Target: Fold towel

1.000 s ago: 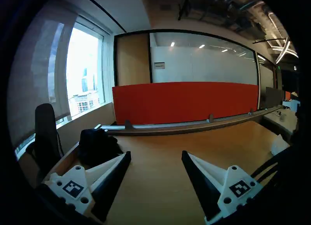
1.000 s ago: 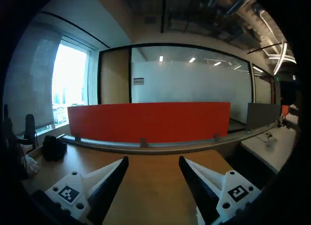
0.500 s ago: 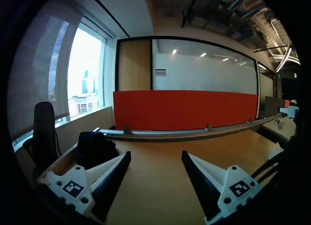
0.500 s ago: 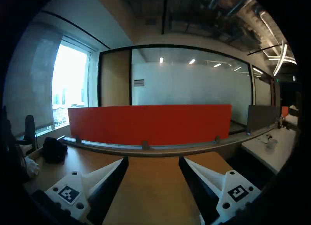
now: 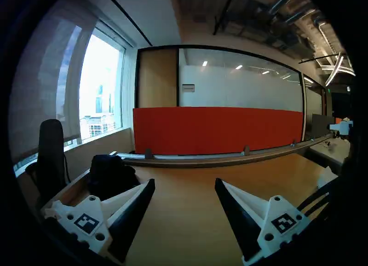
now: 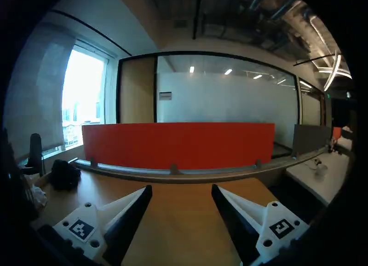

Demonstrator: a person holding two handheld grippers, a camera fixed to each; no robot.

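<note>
Over the wooden desk (image 5: 184, 238), your left gripper (image 5: 184, 180) and right gripper (image 6: 181, 187) both aim level at the red divider (image 5: 216, 130), fingers spread wide on nothing. Which way the towel lies from either cannot be told.

- The divider (image 5: 216, 130) is red, with a flat, matt, even face.
- The counter (image 5: 184, 229) in front of the divider has a smooth wood-look top with a soft sheen.
- The left gripper (image 5: 184, 181) and the right gripper (image 6: 181, 187) have white matt plastic shells and black matt inner faces.
- The rail (image 5: 198, 156) under the divider is grey metal with a dull shine.
- The wall (image 5: 239, 86) behind the divider is frosted glass, glossy, in dark frames.
- The bag (image 5: 110, 174) left of the divider is black, soft matt cloth.
</note>
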